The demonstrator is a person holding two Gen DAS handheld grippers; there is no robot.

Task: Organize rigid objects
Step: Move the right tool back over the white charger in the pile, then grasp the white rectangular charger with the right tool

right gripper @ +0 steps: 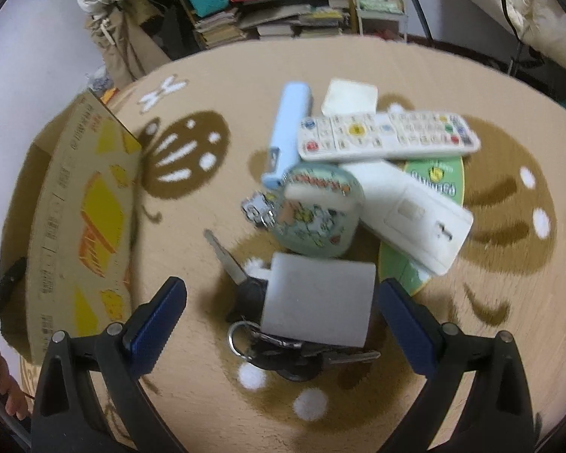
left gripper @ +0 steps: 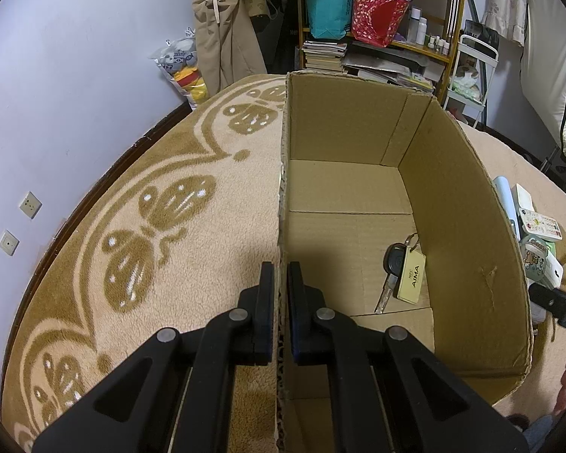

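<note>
Left fingers (left gripper: 280,275) pinch the cardboard box (left gripper: 468,226) wall; right fingers (right gripper: 283,294) spread wide above grey card (right gripper: 319,296).

The right hand-held gripper (right gripper: 283,302) hangs over a pile of things on the rug (right gripper: 215,385), with its blue pads (right gripper: 158,324) wide apart. Between them lies a grey card (right gripper: 317,302) on top of some keys (right gripper: 283,351). Past the card sits a round case (right gripper: 317,215) with cartoon pictures. A white remote (right gripper: 388,136) lies across a blue stick (right gripper: 288,132) and a white block (right gripper: 411,215), with a white box (right gripper: 349,96) behind it. A green disc (right gripper: 434,177) lies under them. A box (right gripper: 79,226) stands at the rug's left edge. The picture is a bit blurry.
</note>
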